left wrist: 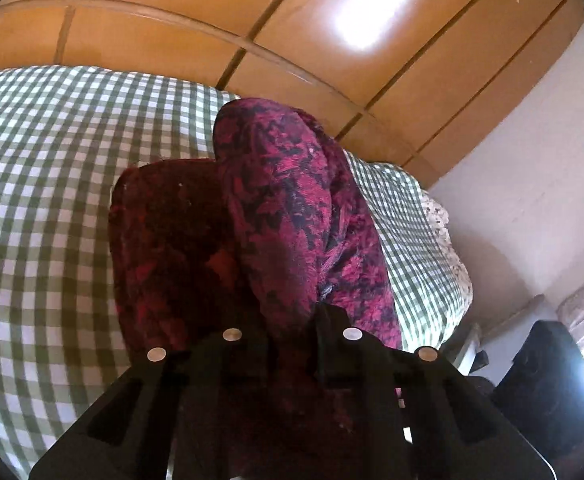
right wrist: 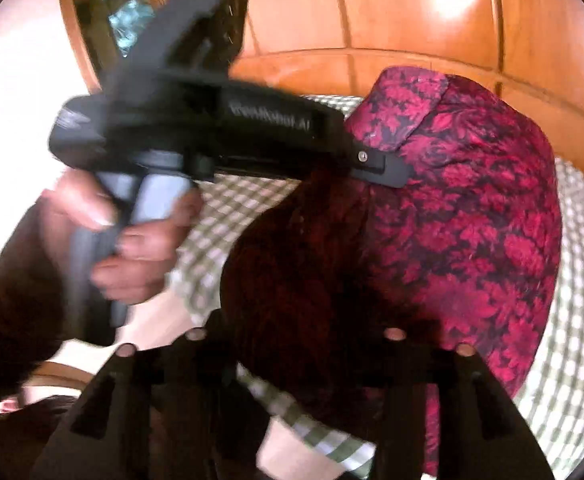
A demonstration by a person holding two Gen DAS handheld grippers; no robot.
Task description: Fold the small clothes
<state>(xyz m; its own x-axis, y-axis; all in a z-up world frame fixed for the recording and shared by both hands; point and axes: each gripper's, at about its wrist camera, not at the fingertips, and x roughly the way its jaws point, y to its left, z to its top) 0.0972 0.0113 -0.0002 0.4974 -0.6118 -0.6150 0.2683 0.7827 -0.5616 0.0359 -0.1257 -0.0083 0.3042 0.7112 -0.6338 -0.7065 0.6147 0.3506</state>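
Blurred white lettering along the side of the left gripper [right wrist: 380,168] body, ending in "AI"; remainder illegible.

This was a bedroom in a home — a bed [left wrist: 44,200] spread with a green-and-white checked sheet lay ahead of the gripper [left wrist: 292,332], and beyond it stood glossy wooden wardrobe doors [left wrist: 292,40] — beside a plain white wall [left wrist: 532,152].
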